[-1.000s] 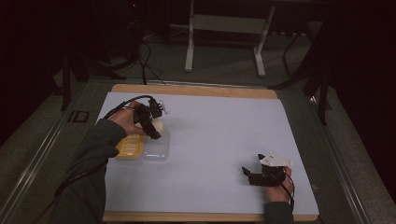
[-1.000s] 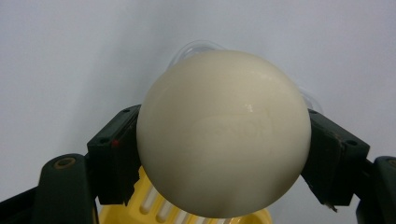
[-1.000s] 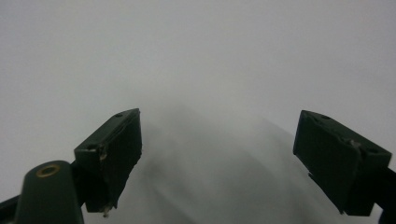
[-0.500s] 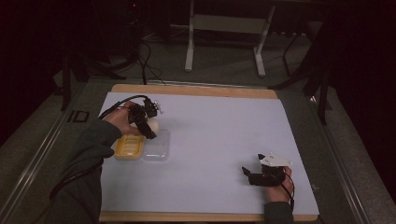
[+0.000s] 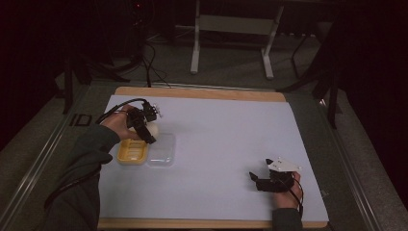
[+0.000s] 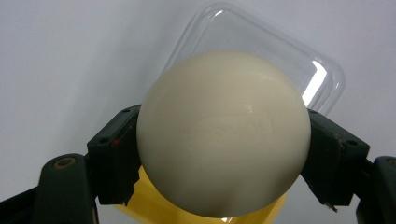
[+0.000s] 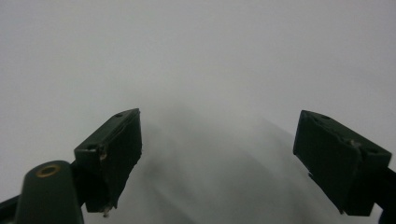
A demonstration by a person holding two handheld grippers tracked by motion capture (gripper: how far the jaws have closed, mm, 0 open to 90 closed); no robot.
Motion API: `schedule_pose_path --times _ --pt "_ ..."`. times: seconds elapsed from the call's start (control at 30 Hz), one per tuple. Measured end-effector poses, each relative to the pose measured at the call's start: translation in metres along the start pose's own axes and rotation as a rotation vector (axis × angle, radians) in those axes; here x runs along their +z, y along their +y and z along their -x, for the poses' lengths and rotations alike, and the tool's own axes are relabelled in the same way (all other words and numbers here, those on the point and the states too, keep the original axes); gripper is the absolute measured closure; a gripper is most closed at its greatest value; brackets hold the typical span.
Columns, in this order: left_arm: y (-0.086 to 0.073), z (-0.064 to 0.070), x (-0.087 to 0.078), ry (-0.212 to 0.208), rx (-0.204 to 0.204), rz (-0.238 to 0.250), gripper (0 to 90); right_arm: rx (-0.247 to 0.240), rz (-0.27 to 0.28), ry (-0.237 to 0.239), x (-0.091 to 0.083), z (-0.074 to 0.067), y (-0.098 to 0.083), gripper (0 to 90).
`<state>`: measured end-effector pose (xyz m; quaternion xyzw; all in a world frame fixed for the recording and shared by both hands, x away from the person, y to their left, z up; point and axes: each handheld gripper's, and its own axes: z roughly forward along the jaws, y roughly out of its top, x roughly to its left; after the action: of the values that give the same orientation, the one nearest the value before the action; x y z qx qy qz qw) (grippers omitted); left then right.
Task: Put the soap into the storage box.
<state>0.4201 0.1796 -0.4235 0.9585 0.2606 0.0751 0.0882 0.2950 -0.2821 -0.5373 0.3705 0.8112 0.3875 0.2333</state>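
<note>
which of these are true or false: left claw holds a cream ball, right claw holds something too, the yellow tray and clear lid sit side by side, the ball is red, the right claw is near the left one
1. The left claw holds a cream ball. True: its jaws press on both sides of the ball.
2. The right claw holds something too. False: its jaws stand apart with nothing between them.
3. The yellow tray and clear lid sit side by side. True: the lid lies just right of the tray on the table.
4. The ball is red. False: it is cream white.
5. The right claw is near the left one. False: it is far off at the table's near right, the left at the far left.
</note>
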Motion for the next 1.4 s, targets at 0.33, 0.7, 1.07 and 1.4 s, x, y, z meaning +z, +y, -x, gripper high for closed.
schedule_pose_path --times 0.33,0.7,1.07,1.4 --pt "-0.012 -0.004 0.001 0.002 -0.018 -0.018 23.3 -0.001 0.0 0.0 0.0 0.0 0.0 15.3" --pt "-0.027 -0.009 0.008 -0.004 -0.048 -0.041 23.3 -0.001 0.0 0.0 0.0 0.0 0.0 15.3" --pt "-0.039 -0.01 0.019 -0.014 -0.066 -0.068 23.3 -0.002 -0.001 -0.001 0.0 0.0 0.0 15.3" --pt "-0.046 -0.013 0.028 -0.024 -0.082 -0.086 23.3 -0.002 -0.002 -0.001 0.0 0.0 0.0 15.3"
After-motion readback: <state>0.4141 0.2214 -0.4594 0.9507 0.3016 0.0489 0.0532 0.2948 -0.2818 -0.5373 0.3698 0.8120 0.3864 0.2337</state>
